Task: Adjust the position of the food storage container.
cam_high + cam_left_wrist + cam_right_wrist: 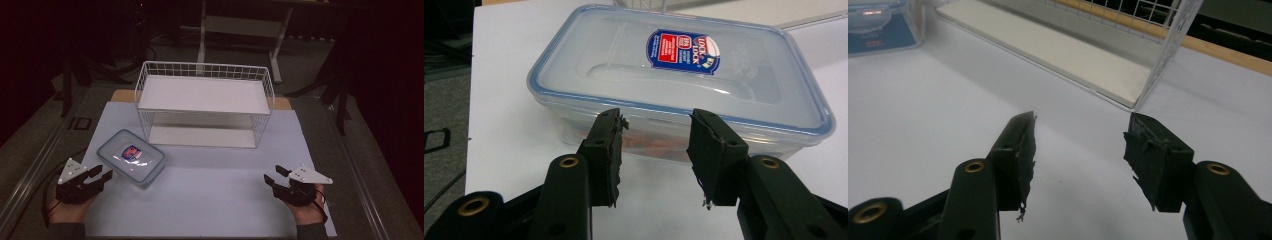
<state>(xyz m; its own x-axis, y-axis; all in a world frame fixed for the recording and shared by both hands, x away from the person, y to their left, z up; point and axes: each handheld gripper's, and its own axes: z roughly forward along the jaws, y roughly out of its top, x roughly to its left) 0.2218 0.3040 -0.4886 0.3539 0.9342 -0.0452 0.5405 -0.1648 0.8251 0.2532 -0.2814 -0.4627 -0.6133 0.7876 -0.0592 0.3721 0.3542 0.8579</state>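
1 box [131, 157], 1 rack [205, 95] (2 tongs)

The box lid [684, 75] wears a red-and-blue sticker [683, 51] reading "LOCK & LOCK"; the finer print on it is too small to read.

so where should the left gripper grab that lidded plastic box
Probably across a short end or a corner of the plastic box, coming from its near side, where the left gripper already points with open jaws. The box lies flat on the white mat; its long wall looks far wider than the jaw gap, and the flat lid offers no handle.
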